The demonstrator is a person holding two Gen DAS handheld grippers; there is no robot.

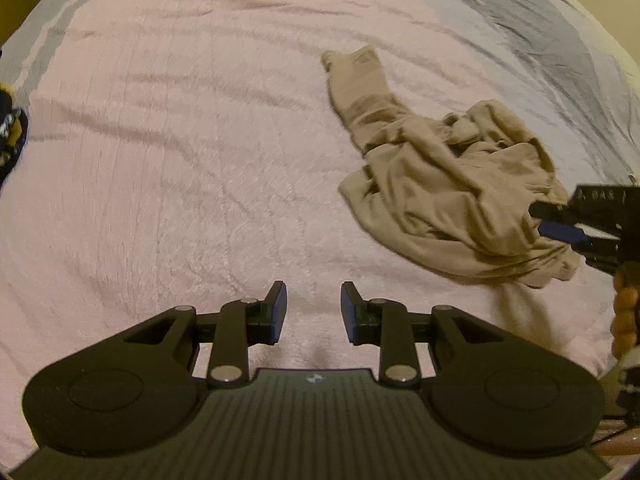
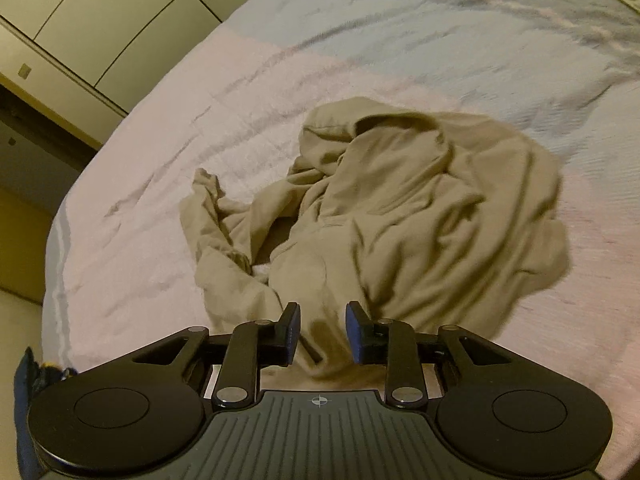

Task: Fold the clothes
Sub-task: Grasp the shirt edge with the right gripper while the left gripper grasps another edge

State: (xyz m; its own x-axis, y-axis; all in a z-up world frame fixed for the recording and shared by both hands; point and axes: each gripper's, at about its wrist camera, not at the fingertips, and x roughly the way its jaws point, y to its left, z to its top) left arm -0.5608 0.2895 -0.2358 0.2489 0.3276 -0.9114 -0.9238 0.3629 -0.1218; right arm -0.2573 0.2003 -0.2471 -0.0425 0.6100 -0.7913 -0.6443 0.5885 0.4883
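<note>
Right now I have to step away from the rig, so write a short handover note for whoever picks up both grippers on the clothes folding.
Left gripper: open, empty, over bare pink blanket, the garment off to its right.
Right gripper: jaws apart over the near edge of the beige garment; fabric shows between the pads, but no grip is visible.
Garment: one crumpled heap on the bed, one long part trailing out across the blanket.
Done: no fold made.
Left: spread it flat, then fold it.
</note>
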